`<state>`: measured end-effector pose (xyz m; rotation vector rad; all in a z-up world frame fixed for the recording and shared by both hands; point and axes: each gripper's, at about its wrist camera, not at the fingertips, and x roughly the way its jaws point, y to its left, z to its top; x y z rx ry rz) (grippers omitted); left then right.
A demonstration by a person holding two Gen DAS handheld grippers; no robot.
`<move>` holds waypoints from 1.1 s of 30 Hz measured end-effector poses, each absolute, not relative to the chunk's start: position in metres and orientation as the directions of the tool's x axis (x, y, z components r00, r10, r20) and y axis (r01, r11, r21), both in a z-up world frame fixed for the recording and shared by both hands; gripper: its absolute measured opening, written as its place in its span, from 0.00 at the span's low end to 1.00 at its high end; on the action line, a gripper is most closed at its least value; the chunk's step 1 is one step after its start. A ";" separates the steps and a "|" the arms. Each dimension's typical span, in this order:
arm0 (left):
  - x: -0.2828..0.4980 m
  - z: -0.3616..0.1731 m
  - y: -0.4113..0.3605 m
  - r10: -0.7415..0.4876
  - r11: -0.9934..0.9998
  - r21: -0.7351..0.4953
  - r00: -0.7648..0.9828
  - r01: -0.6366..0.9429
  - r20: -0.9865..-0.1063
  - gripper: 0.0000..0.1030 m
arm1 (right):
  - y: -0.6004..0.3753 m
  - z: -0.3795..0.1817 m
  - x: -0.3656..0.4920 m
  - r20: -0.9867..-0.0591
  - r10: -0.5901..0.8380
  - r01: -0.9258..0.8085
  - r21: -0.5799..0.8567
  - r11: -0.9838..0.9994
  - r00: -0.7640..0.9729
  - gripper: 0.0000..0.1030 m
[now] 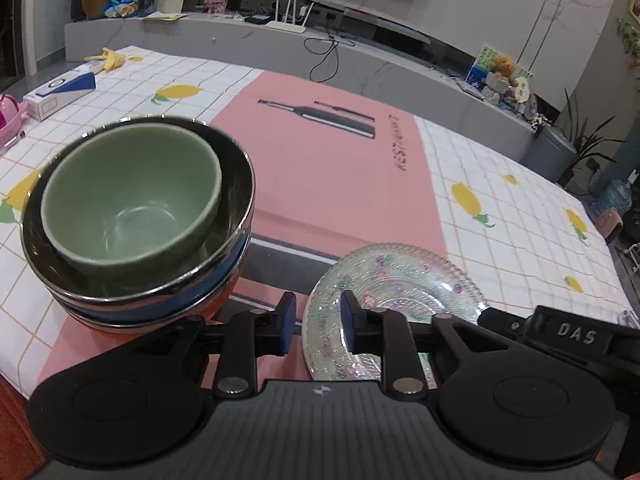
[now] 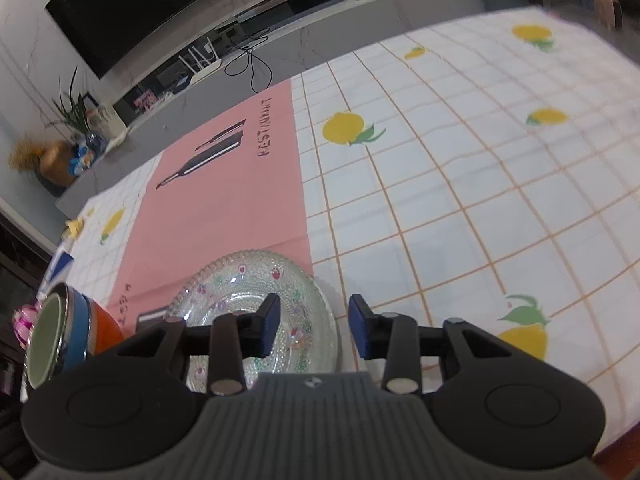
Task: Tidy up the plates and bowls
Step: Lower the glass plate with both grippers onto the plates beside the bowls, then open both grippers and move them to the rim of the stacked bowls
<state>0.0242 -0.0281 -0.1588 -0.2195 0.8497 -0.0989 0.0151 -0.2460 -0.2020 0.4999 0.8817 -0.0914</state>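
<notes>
A green bowl [image 1: 132, 200] is nested in a steel bowl [image 1: 236, 184], on top of a blue bowl [image 1: 160, 312] and an orange bowl [image 1: 216, 304], at the left of the pink placemat [image 1: 328, 168]. The stack also shows in the right wrist view [image 2: 60, 340] at the far left. A clear patterned glass plate [image 1: 400, 280] lies at the mat's near right corner; it also shows in the right wrist view [image 2: 240, 280]. My left gripper [image 1: 318, 322] is open, between the stack and the plate's left rim. My right gripper [image 2: 314, 326] is open above the plate's right rim.
A lemon-print checked tablecloth [image 2: 460, 180] covers the table. A white and blue box [image 1: 60, 92] and a banana peel [image 1: 106, 58] lie at the far left. A pink container [image 1: 8, 116] sits at the left edge. A grey TV bench [image 1: 360, 52] stands behind the table.
</notes>
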 end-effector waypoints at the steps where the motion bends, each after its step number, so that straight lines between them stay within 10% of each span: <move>1: 0.023 -0.156 -0.028 -0.177 0.973 -0.229 0.657 0.006 -0.733 0.32 | -0.244 -0.199 0.015 -0.766 0.114 0.276 0.361 0.891 0.633 0.43; 10: 0.006 -0.129 -0.031 -0.195 0.981 -0.152 0.662 0.123 -0.723 0.42 | -0.216 -0.175 0.000 -0.802 0.029 0.204 0.186 0.961 0.596 0.54; 33: -0.015 -0.073 0.062 -0.181 0.983 -0.149 0.742 0.110 -0.646 0.67 | -0.151 -0.135 -0.003 -0.806 0.193 0.092 0.292 0.952 0.559 0.81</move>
